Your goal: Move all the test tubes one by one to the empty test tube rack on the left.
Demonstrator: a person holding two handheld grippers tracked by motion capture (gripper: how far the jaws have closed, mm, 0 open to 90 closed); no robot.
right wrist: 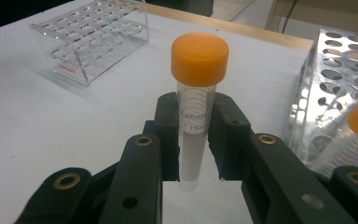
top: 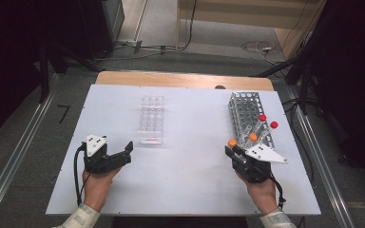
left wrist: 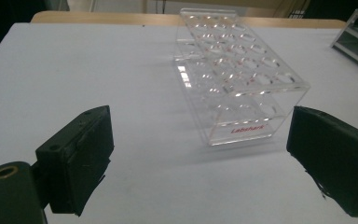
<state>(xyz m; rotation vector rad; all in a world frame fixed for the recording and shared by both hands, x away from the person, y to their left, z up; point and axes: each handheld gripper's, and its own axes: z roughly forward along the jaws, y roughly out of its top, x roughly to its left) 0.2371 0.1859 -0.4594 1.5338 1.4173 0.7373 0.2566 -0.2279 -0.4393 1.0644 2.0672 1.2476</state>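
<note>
Clamping an orange-capped tube (right wrist: 197, 107) upright in my right gripper (right wrist: 195, 135), metal rack (right wrist: 340, 84) (capped tubes inside) just beside it; left gripper (left wrist: 200, 154) gapes wide, clear rack (left wrist: 235, 77) ahead, unfilled.

The counter (top: 180, 190) has a white top with a light wood edge (top: 180, 79) along its far side. Grey floor (top: 180, 61) surrounds it. Metal rails (top: 14, 156) run along the floor at left and right. Cables (top: 261, 47) lie on the far floor. Black curtains (top: 9, 57) hang at left and right. A pale wooden unit (top: 247, 14) stands at the far side.
</note>
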